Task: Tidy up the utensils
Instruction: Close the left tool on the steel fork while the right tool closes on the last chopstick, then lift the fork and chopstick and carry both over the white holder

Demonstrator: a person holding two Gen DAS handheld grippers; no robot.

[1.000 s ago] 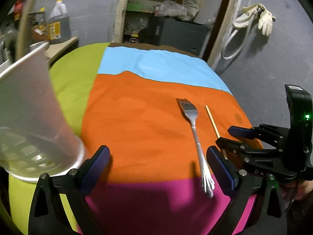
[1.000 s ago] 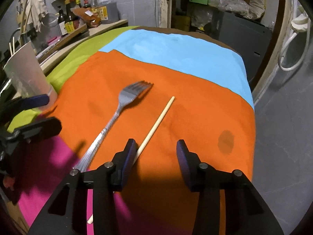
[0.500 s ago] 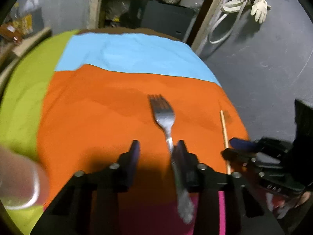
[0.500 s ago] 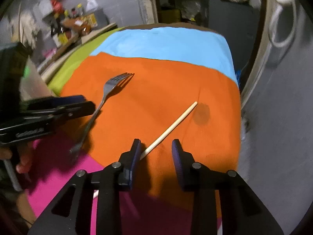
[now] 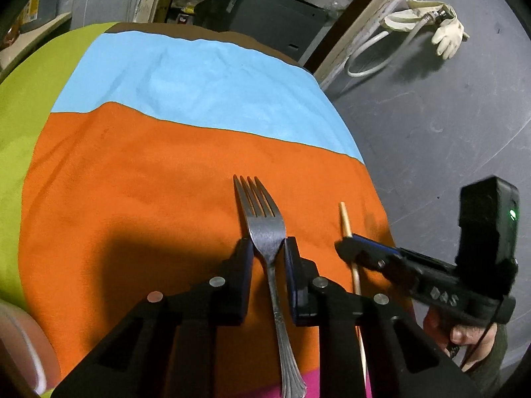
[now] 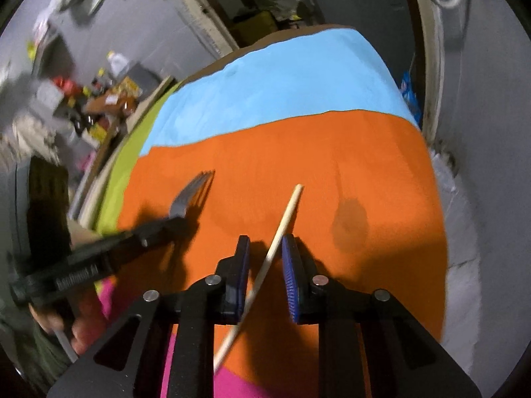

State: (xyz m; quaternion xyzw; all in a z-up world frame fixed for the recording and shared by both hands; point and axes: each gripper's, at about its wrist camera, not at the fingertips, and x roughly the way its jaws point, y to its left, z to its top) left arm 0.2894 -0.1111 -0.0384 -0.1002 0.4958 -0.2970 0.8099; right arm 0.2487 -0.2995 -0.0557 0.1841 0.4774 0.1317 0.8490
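Note:
A metal fork lies on the orange cloth, tines away from me. My left gripper straddles its neck, jaws narrowed close to both sides but with small gaps left. A wooden chopstick lies to the fork's right. My right gripper straddles the chopstick, jaws narrowed with gaps on both sides. The right gripper also shows in the left wrist view, and the left gripper in the right wrist view over the fork.
The table carries a cloth of orange, blue, green and magenta patches. The pale cup's rim shows at the lower left. The table edge drops to a grey floor on the right. Shelves with bottles stand at the left.
Both grippers moved forward and down and narrowed their jaws: the left now straddles the fork's neck, the right straddles the chopstick. The cup slid almost out of the left view.

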